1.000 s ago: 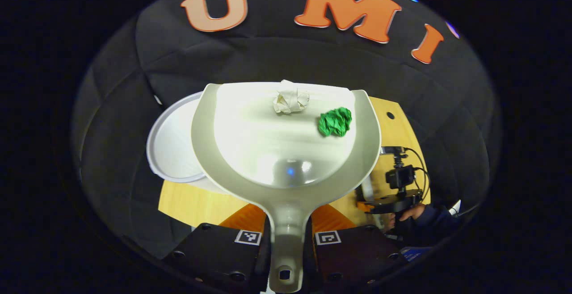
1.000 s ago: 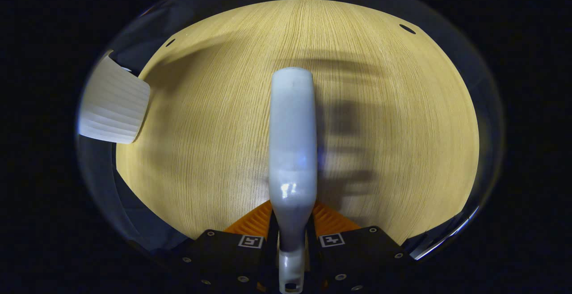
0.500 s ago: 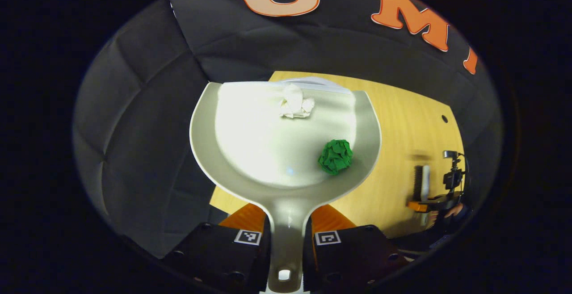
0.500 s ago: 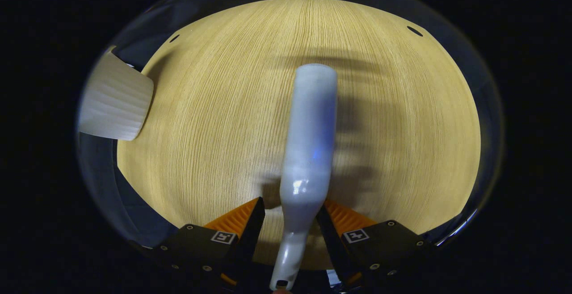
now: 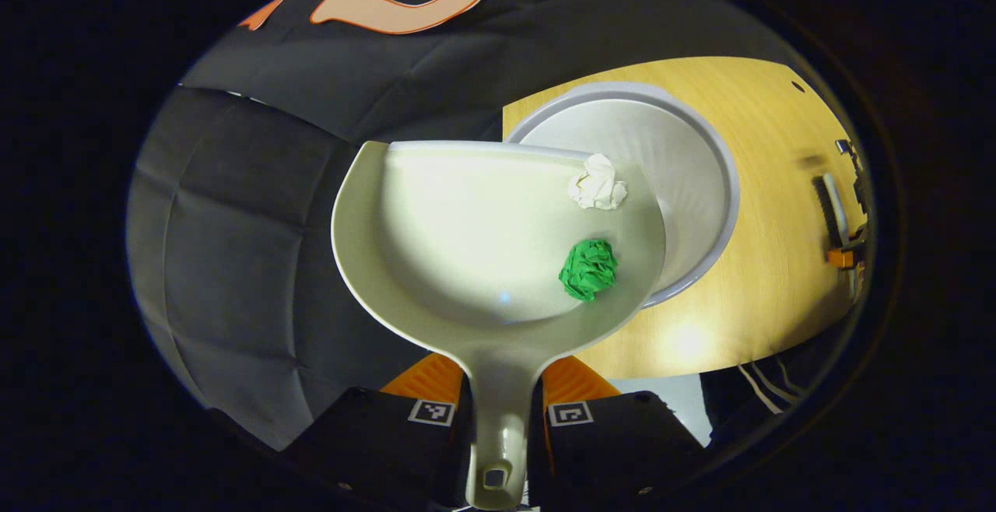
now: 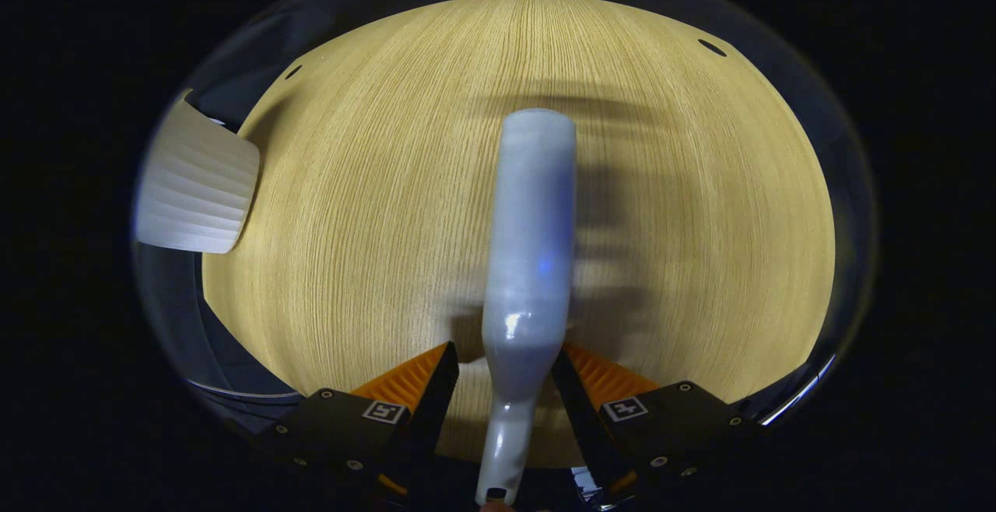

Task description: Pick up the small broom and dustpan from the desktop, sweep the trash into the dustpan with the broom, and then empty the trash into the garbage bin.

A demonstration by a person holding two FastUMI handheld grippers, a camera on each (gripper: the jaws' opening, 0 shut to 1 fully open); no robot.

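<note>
We see the light wooden desktop (image 6: 327, 208), with the round white ribbed garbage bin (image 5: 685, 185) at its corner. Over the bin's edge our left gripper (image 5: 499, 419) clenches the handle of the pale grey plastic dustpan (image 5: 467, 232), carrying a crumpled green paper ball (image 5: 588, 269) and a white paper wad (image 5: 597, 183). Our right gripper (image 6: 502, 387) stands released around the small white-backed broom (image 6: 529, 263), lying on the desktop.

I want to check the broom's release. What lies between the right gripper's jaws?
In the right gripper view, the broom's handle lies between the open jaws of the right gripper, on the desktop.
</note>
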